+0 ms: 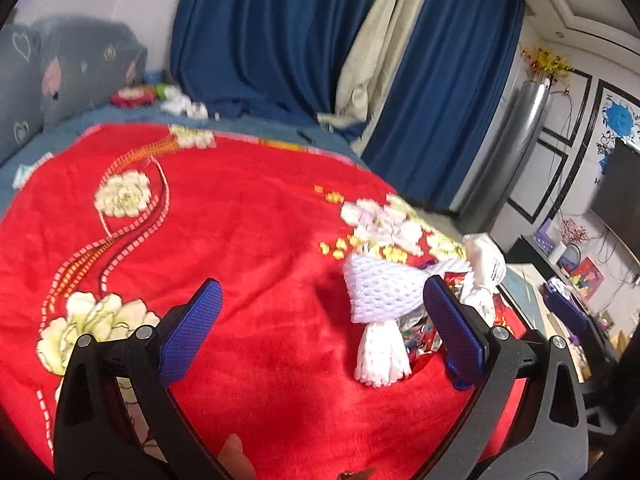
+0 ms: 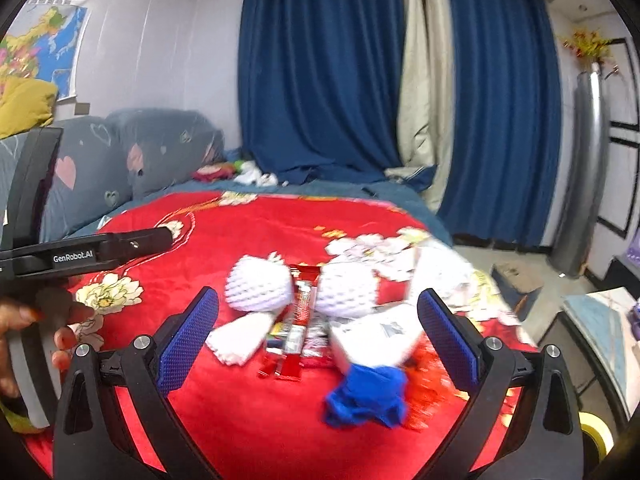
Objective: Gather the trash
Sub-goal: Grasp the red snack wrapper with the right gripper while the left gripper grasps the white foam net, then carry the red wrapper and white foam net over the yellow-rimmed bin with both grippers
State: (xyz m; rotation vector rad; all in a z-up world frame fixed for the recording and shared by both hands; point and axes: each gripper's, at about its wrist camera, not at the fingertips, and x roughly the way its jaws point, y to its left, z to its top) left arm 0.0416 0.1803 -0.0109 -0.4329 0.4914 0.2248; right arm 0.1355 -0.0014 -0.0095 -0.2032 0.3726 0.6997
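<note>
Two matching black handheld grippers with blue pads

Both the left gripper (image 1: 322,322) and right gripper (image 2: 318,322) have chunky black plastic frames with cutout slots, round silver screws at the pivots, and flat fingers faced in blue pads with a fine diamond grid texture. From the right wrist view, the left one's side reads "GenRobot.AI" in white, and the hand (image 2: 24,332) on it grips a pale grey handle.

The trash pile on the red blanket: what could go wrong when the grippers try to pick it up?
1. The red wrappers lie flat between the foam nets, so the open right gripper may pinch the blanket instead.
2. The open left gripper hangs left of the pile; a foam net could slip sideways.
</note>
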